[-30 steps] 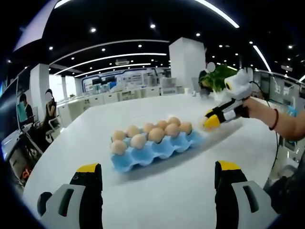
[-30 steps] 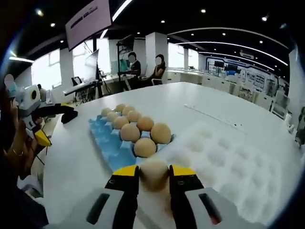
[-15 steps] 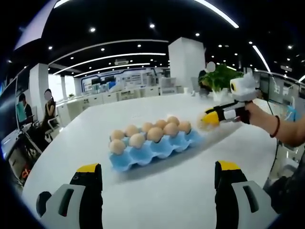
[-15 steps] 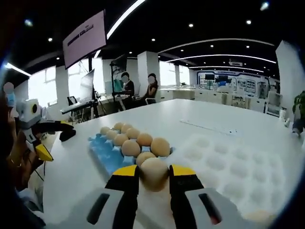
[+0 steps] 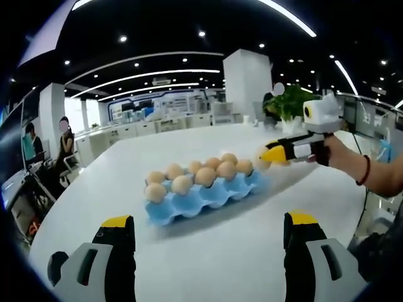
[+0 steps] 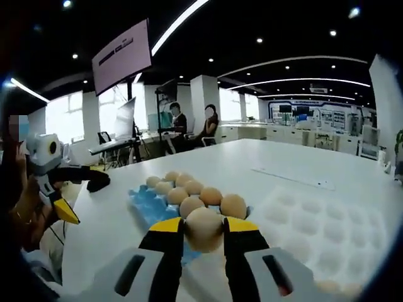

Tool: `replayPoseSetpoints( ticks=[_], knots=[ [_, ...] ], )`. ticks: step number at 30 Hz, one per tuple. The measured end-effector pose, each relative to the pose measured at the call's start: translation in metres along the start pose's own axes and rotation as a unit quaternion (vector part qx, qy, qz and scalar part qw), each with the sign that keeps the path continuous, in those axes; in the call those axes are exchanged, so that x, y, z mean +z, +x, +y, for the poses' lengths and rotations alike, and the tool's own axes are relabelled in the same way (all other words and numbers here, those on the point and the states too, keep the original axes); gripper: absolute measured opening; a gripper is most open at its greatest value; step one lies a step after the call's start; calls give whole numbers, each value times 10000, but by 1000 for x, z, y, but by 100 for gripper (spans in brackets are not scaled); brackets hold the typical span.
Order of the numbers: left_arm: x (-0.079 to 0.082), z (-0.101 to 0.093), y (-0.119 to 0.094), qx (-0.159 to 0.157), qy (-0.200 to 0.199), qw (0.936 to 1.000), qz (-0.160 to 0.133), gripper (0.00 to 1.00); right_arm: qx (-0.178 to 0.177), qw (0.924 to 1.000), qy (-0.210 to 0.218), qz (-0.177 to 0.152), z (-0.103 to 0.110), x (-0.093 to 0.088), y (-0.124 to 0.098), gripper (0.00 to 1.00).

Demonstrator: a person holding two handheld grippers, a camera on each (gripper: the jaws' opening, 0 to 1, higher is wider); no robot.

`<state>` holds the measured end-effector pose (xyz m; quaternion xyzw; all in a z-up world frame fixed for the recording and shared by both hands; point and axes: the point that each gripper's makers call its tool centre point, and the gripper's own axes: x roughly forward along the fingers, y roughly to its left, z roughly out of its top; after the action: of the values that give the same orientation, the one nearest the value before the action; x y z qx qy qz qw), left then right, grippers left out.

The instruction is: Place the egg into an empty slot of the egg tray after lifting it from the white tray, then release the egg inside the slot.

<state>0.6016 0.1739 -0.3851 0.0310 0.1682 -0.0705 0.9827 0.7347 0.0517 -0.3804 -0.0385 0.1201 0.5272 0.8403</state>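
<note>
Gripping egg (image 6: 203,228) (right gripper (image 6: 203,234)) above blue tray (image 6: 146,202)

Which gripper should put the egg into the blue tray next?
The right gripper: it is shut on the egg beside the blue tray. The left gripper is open, farther back.

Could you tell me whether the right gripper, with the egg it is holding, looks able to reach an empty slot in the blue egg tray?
Probably yes: the right gripper holds the egg just above the blue egg tray's near end, with nothing between them.
</note>
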Motion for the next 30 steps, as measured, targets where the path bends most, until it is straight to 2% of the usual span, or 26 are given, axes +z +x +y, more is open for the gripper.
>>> replayPoseSetpoints(
  ticks=[13, 30],
  knots=[
    [3, 0, -2, 21, -28, 10000, -50, 100, 354, 9993, -98, -86, 33, 13, 23, 26],
    [5, 2, -12, -61, -173, 9998, -59, 100, 918, 9958, 16, -17, 75, 15, 56, 26]
  ],
)
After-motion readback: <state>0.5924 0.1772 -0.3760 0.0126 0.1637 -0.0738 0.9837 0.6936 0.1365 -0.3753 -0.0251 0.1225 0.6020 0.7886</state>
